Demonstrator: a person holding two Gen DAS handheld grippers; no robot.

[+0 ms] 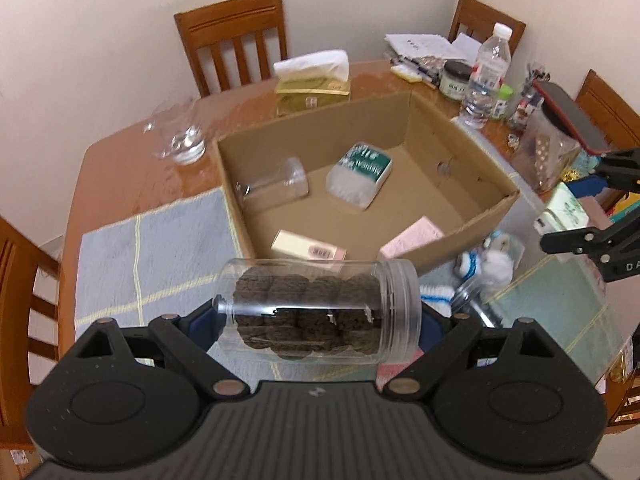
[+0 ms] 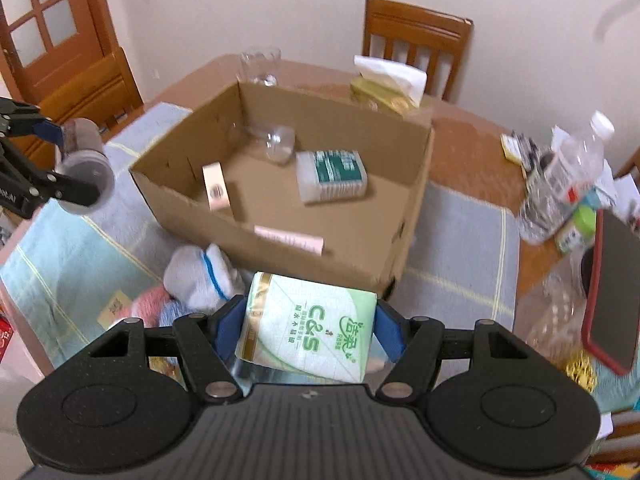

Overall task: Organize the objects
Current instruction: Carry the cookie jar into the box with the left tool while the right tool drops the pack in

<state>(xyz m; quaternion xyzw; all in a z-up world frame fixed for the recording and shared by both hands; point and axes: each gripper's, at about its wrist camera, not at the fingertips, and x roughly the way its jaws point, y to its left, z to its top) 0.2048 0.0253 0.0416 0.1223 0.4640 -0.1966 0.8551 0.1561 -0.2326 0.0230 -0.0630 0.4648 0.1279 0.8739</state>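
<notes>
My left gripper (image 1: 320, 316) is shut on a clear jar of brown balls (image 1: 320, 312), held sideways above the mat in front of the open cardboard box (image 1: 472, 224). It also shows in the right wrist view (image 2: 84, 172). My right gripper (image 2: 306, 328) is shut on a green and white tissue pack (image 2: 312, 328), held near the box's (image 2: 280, 236) front wall. In the box lie an empty clear jar (image 1: 276, 184), a green-labelled packet (image 1: 360, 172), a beige box (image 1: 308, 248) and a pink box (image 1: 412, 236).
Rolled socks (image 2: 200, 276) lie on the mat by the box. A glass (image 1: 180, 136), a gold tissue box (image 1: 312, 84), a water bottle (image 1: 486, 76), a dark-lidded jar (image 1: 456, 80) and a red-rimmed container (image 1: 560, 136) stand on the table. Wooden chairs (image 1: 236, 36) surround it.
</notes>
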